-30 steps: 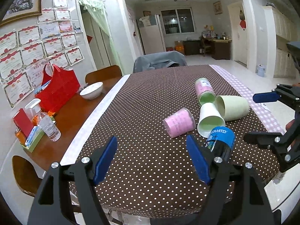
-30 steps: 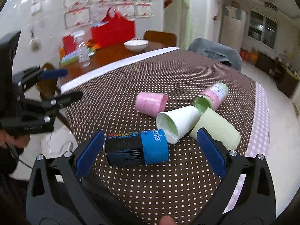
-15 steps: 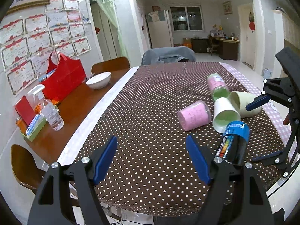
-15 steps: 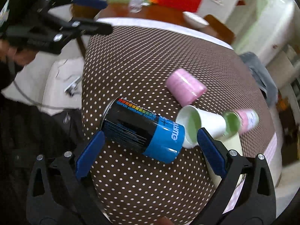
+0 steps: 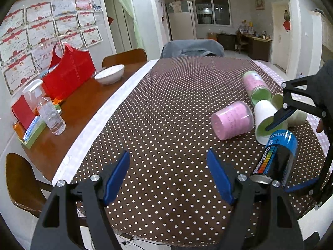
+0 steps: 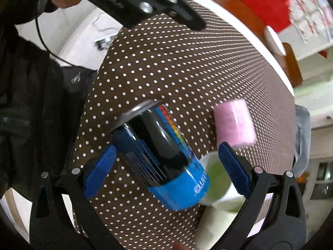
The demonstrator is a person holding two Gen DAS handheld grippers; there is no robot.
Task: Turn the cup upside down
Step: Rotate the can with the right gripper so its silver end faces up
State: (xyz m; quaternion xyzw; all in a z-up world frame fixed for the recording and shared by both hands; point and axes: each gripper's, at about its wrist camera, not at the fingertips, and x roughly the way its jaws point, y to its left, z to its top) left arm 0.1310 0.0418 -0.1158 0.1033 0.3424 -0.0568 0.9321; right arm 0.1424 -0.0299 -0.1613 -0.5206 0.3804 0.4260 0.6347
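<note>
Dining room, dotted tablecloth (image 5: 166,125) on table.

Left wrist view: left gripper (image 5: 168,175) idle, fingers apart, empty. Can (image 5: 276,158) on its side, beside white cup (image 5: 266,120) and pink cup (image 5: 231,120).

Right wrist view: right gripper (image 6: 166,164) closer than second ago, rolled over, fingers apart astride can (image 6: 164,156), contact unclear. Grasp seems imminent; flip pending.

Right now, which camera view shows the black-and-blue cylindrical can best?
The left wrist view: the black-and-blue cylindrical can is sharp there, lying on its side on the brown polka-dot tablecloth, with its rainbow stripe readable. The right wrist view shows it larger between the open right gripper fingers, but motion-blurred.
</note>
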